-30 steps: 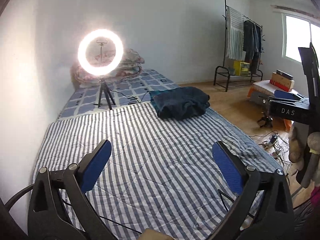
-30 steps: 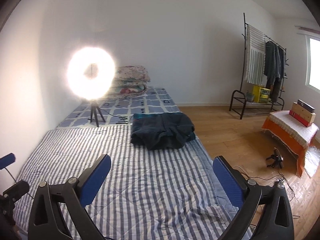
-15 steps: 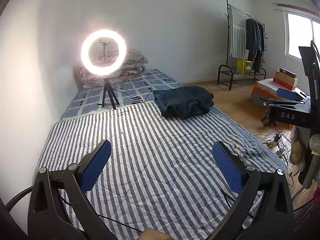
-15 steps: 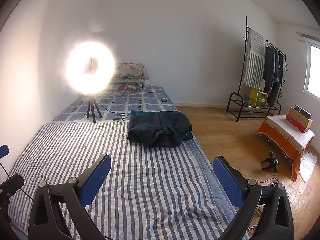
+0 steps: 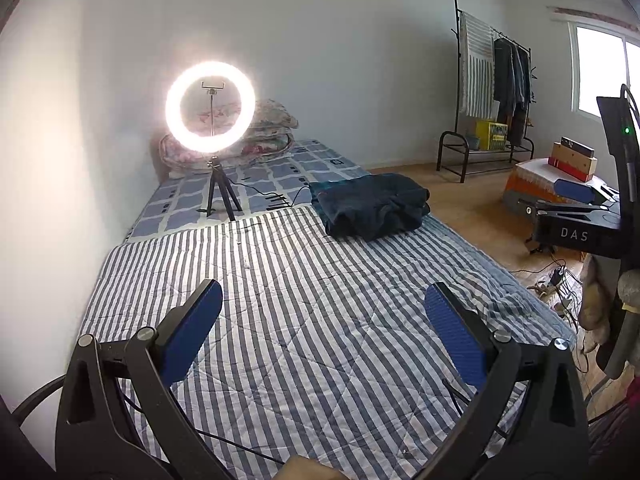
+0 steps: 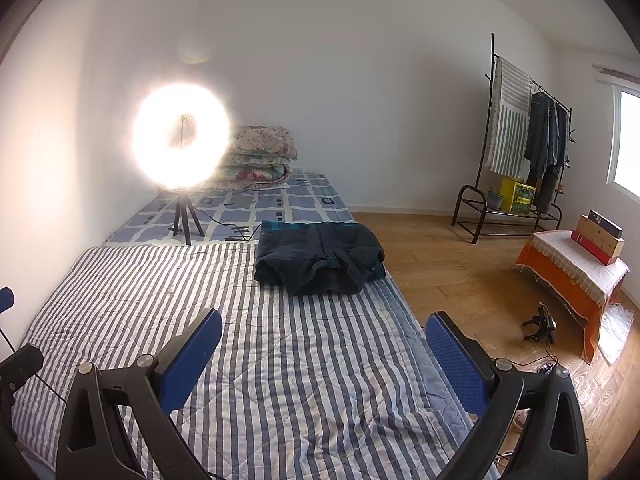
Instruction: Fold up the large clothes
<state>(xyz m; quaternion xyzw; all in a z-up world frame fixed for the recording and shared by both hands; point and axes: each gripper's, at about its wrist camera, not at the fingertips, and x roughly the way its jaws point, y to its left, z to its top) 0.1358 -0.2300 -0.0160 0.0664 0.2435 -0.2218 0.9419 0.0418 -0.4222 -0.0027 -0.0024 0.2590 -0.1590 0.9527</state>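
Note:
A dark navy garment (image 5: 370, 204) (image 6: 318, 256) lies folded in a thick bundle near the far right edge of the striped quilt (image 5: 304, 320) (image 6: 280, 360) on the bed. My left gripper (image 5: 320, 322) is open above the quilt's near part, well short of the bundle, with nothing between its blue pads. My right gripper (image 6: 324, 346) is open too, over the quilt's right side, and holds nothing. The right gripper's body (image 5: 576, 216) shows at the right edge of the left wrist view; a bit of the left one (image 6: 12, 344) shows at the left edge of the right wrist view.
A lit ring light on a tripod (image 5: 211, 114) (image 6: 182, 136) stands on the bed behind the quilt, its cable trailing toward the bundle. Floral bedding (image 6: 260, 158) is stacked by the wall. A clothes rack (image 6: 520, 140), an orange-draped bench (image 6: 572, 268) and floor cables (image 5: 556, 280) lie to the right.
Both views have shifted slightly as the grippers drift back and settle; the garment bundle has not moved. Both grippers stay open.

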